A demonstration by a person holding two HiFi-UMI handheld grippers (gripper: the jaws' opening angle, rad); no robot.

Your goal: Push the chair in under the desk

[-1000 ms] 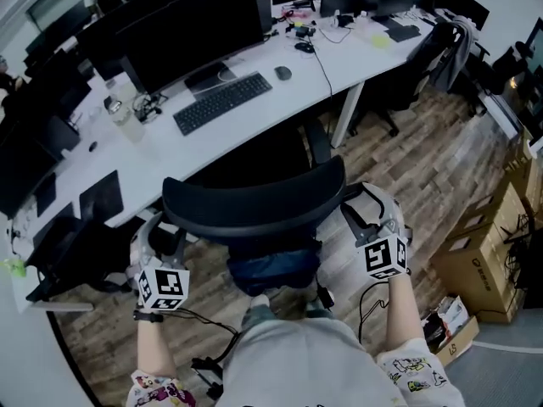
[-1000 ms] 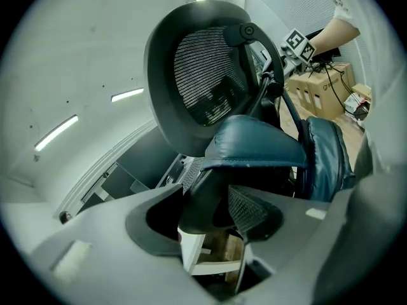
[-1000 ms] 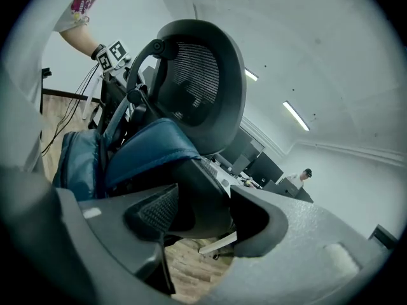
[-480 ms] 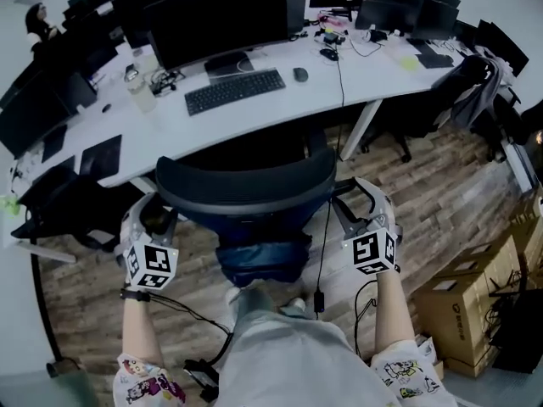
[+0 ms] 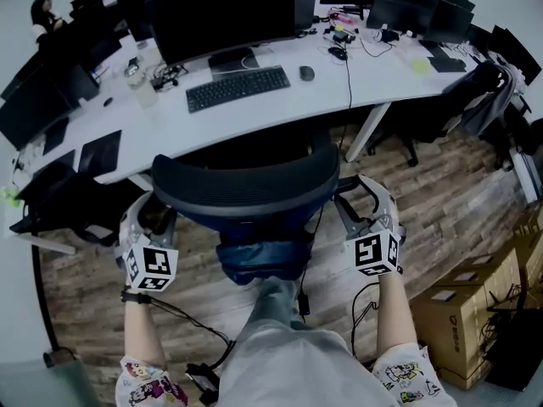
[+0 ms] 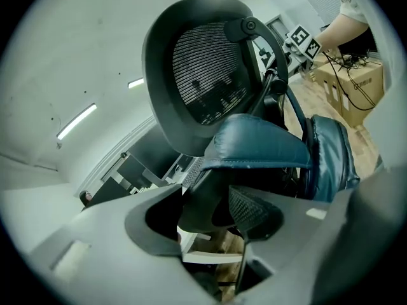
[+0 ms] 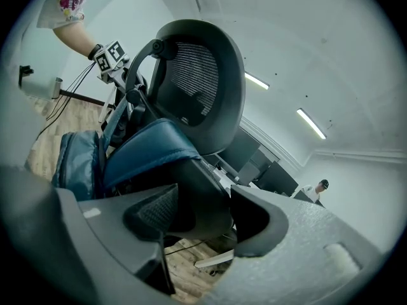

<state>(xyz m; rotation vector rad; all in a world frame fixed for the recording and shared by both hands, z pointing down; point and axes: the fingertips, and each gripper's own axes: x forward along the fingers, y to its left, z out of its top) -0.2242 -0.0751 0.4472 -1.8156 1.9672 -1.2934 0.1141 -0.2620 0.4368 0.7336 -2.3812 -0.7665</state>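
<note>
- Left gripper (image 6: pixel 205 224): the jaws stand wide and are clamped on the chair's left armrest (image 6: pixel 200 196). The dark arm fills the gap between the two pads.
- Right gripper (image 7: pixel 202 218): the same hold on the other side, jaws wide and set against the right armrest (image 7: pixel 203 189), which sits between the pads.
- From the head view the two grippers flank the chair (image 5: pixel 246 189), the left gripper (image 5: pixel 157 219) and the right gripper (image 5: pixel 363 203) at about the same height, with the person's forearms reaching out to them.
- A blue padded part (image 5: pixel 263 259) shows below the curved black mesh backrest, on the person's side.
- The chair faces the white worktop (image 5: pixel 280 108), between it and the person. The top of the backrest is just beside the worktop's front edge, and how far the seat reaches underneath cannot be told.
- On the worktop: keyboard (image 5: pixel 237 89), mouse (image 5: pixel 307 73), dark monitor (image 5: pixel 221 11).
- Wooden floor (image 5: pixel 441 185) all around; cardboard boxes (image 5: pixel 458 308) to the right.
</note>
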